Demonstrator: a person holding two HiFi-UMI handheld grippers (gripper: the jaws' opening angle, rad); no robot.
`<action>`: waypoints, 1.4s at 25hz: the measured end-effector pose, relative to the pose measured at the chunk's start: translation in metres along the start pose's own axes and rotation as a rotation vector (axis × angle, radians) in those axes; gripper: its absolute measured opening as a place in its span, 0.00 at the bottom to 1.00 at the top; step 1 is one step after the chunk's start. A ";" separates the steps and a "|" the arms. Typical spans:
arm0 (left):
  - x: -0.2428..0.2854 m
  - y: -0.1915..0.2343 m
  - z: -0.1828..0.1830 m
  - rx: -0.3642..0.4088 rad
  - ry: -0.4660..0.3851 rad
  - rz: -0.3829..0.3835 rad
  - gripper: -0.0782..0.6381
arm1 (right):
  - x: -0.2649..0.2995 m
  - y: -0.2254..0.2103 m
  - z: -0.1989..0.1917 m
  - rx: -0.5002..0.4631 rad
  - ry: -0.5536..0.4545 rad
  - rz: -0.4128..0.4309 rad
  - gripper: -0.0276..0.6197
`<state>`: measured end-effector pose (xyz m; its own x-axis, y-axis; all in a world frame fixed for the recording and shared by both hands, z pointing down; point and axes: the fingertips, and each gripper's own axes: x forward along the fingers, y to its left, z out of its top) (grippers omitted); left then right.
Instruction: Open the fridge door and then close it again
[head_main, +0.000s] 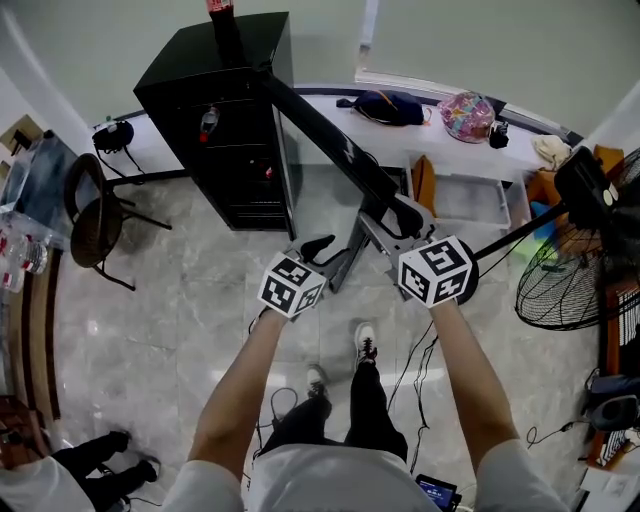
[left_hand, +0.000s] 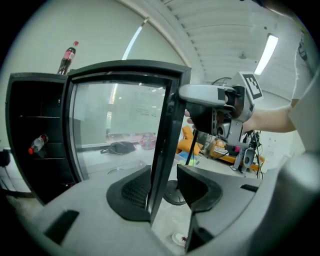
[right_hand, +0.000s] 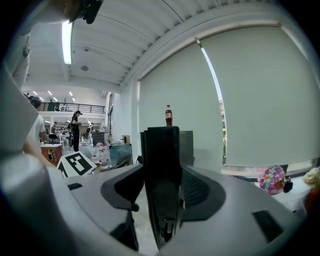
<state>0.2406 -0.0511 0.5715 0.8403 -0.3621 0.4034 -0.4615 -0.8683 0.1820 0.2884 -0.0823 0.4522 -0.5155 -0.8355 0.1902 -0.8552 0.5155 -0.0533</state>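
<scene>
Fridge door (head_main: 330, 140) stood swung wide open, its free edge reaching out over the tiled floor (head_main: 180, 330) toward the person, hinged to the black fridge (head_main: 215, 90) at the end of a long white ledge (head_main: 430, 140). Through the left gripper view the door (left_hand: 120, 125) showed as a glass pane in a dark frame. Inside the cabinet a small bottle with a red cap (left_hand: 37, 144) lay tilted on an upper shelf, and the head view showed it there too (head_main: 208, 122). Something red sat on a lower shelf (head_main: 268, 172), too small to tell. A cola bottle (right_hand: 169, 116) stood upright on the fridge top.

Both tools met the door's free edge. The right gripper (right_hand: 162, 190) had its jaws closed narrowly on the edge, a pad pressed to each face; from above it (head_main: 392, 228) sat higher on the edge. The left gripper (left_hand: 165, 190) straddled the same edge lower down (head_main: 332, 258). Its jaws were spread, the left pad against the frame and the right pad standing off, with floor showing in the gap.

On the ledge lay a dark bag (head_main: 390, 105) and a pink patterned bag (head_main: 467, 115), apart from each other. A standing fan (head_main: 570, 280) stood to the right.
</scene>
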 end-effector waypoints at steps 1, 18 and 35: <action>0.000 0.005 -0.001 0.009 0.014 0.017 0.32 | -0.001 -0.007 0.000 -0.009 0.005 -0.005 0.38; -0.017 0.108 0.020 -0.123 -0.027 0.260 0.32 | 0.012 -0.121 0.002 -0.074 0.026 0.078 0.35; 0.000 0.162 0.056 -0.145 -0.042 0.401 0.32 | 0.068 -0.238 0.015 -0.106 0.085 0.080 0.35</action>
<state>0.1819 -0.2108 0.5504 0.5953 -0.6777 0.4317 -0.7870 -0.6000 0.1434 0.4561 -0.2651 0.4636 -0.5714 -0.7741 0.2724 -0.7989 0.6006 0.0309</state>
